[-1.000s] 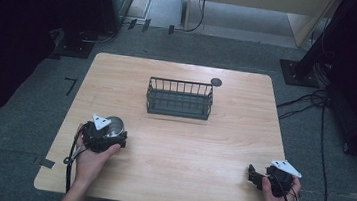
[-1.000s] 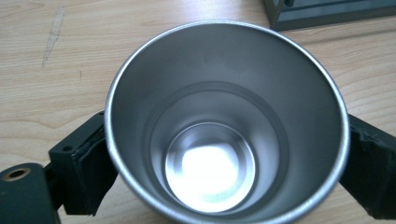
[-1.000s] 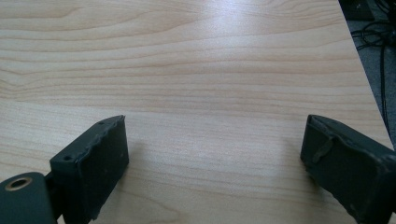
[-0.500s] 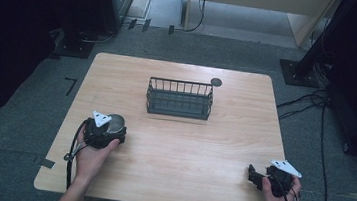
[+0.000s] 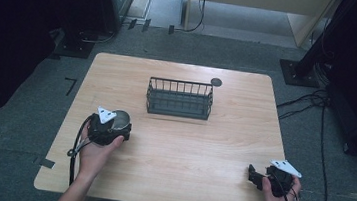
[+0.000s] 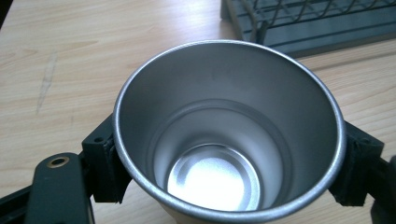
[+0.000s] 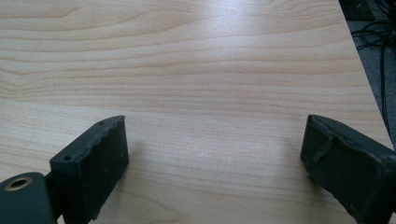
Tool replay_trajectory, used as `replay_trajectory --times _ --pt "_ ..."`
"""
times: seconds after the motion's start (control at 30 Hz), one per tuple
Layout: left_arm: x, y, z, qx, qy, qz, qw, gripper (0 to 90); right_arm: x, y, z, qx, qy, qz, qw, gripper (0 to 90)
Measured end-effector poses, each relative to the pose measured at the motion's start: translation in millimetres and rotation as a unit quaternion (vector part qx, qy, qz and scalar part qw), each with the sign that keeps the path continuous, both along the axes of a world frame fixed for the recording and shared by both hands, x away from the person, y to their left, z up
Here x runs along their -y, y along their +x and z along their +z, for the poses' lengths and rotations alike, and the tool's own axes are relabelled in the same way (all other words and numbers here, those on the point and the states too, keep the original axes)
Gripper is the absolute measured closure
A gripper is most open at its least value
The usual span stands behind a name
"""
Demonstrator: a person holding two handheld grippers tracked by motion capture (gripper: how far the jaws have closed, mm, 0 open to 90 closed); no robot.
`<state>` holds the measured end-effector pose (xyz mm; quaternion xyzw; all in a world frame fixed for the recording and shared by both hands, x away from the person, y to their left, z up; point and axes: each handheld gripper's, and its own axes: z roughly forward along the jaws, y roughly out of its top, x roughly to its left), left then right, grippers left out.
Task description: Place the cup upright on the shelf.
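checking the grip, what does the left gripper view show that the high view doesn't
Left gripper view: the metal cup's empty, shiny inside and the left gripper's black fingers pressed on opposite sides of its wall.

High view: the whole table, the right gripper held over the near right corner, a small dark disc behind the basket.

Both: the cup, the wire basket beyond it, the wooden tabletop.

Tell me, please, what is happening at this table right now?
A person is working with a gripper in each hand. The left gripper has just closed its jaws on a metal cup, which stands upright and empty on the wooden table. The right gripper rests open near the table's near right corner, holding nothing. A dark wire basket sits beyond the cup, toward the middle of the table.
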<state>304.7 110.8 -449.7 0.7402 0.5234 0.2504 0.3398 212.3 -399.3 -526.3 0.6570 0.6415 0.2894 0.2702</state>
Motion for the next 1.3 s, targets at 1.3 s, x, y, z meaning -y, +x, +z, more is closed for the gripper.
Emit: replay_trajectory --times 1.3 --pt "77.5 41.4 64.3 0.03 -0.021 -0.078 0.9963 19.3 -0.6 2.0 -0.8 -0.01 -0.002 0.0 0.9999 0.2"
